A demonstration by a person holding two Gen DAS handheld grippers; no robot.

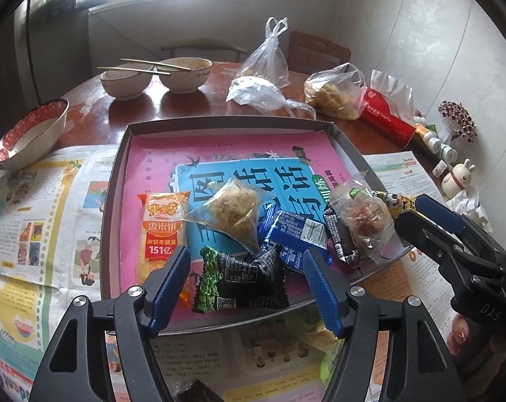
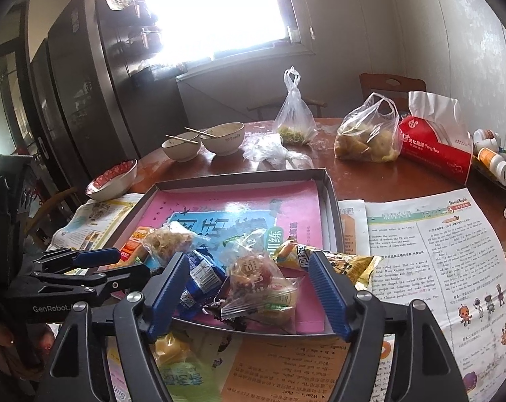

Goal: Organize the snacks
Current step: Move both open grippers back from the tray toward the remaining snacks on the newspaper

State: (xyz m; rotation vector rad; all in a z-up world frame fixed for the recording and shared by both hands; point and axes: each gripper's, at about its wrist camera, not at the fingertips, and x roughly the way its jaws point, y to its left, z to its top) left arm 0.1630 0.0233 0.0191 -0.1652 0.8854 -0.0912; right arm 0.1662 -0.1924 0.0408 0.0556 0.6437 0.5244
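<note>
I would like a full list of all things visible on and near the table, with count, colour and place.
tray: one, grey, centre, pink booklet inside
snack packets: several, mixed colours, near end of tray
rice cracker pack: one, orange, left in tray
bowls: three, two white at far side, one red-patterned at left
chopsticks: two pairs, across the white bowls
plastic bags: three, clear, far side
tissue pack: one, red, right
newspapers: colourful, under tray
left gripper: blue pads, open
right gripper: blue pads, open

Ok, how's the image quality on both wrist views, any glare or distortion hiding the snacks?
Right wrist: window blown out white, fridge side dark. Left wrist: softer window glare, snacks in the tray evenly lit and legible. Both views: fisheye bends the edges, black vignette in the corners.
</note>
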